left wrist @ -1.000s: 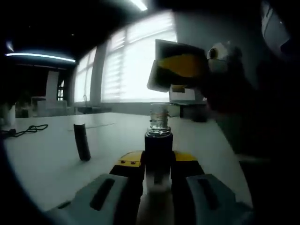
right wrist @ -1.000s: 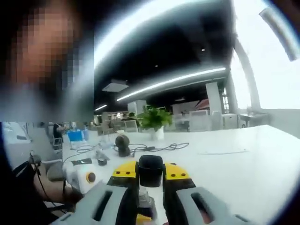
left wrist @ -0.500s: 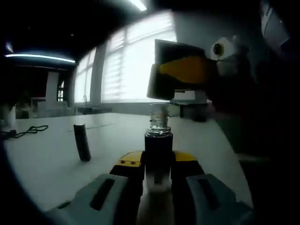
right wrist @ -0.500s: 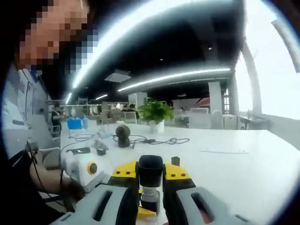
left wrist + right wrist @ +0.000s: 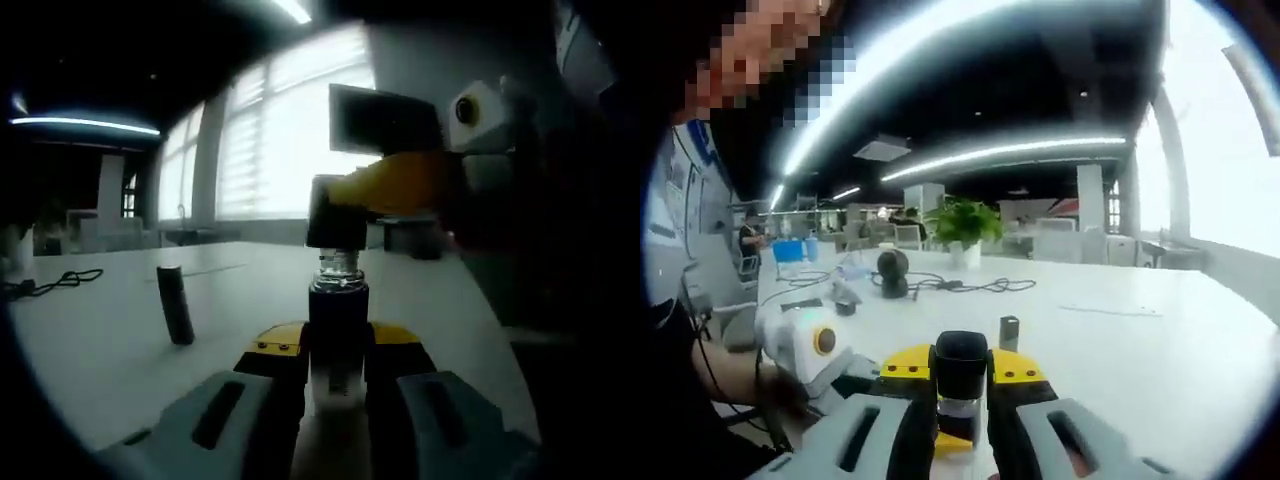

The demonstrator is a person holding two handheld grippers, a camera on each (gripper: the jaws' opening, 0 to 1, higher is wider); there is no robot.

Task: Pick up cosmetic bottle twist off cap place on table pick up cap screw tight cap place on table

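My left gripper [image 5: 338, 350] is shut on the cosmetic bottle [image 5: 338, 305], which stands upright between its jaws, dark in the body with a clear threaded neck. From the right, my right gripper [image 5: 400, 182] brings the black cap [image 5: 334, 215] down onto the top of that neck. In the right gripper view, the right gripper [image 5: 961, 380] is shut on the cap [image 5: 961, 362], and the bottle neck [image 5: 959, 412] shows just beneath it. The left gripper [image 5: 805, 345] lies at the lower left there, held by a person's hand.
A short dark upright object [image 5: 176, 305] stands on the white table [image 5: 110, 320] to the left of the bottle. Farther back on the table are a potted plant [image 5: 965, 228], a round dark device [image 5: 892, 272] and cables [image 5: 970, 286]. A person's body is close on the left.
The right gripper has lowered the cap from above and to the right onto the bottle's neck. The left gripper and the bottle have stayed still.
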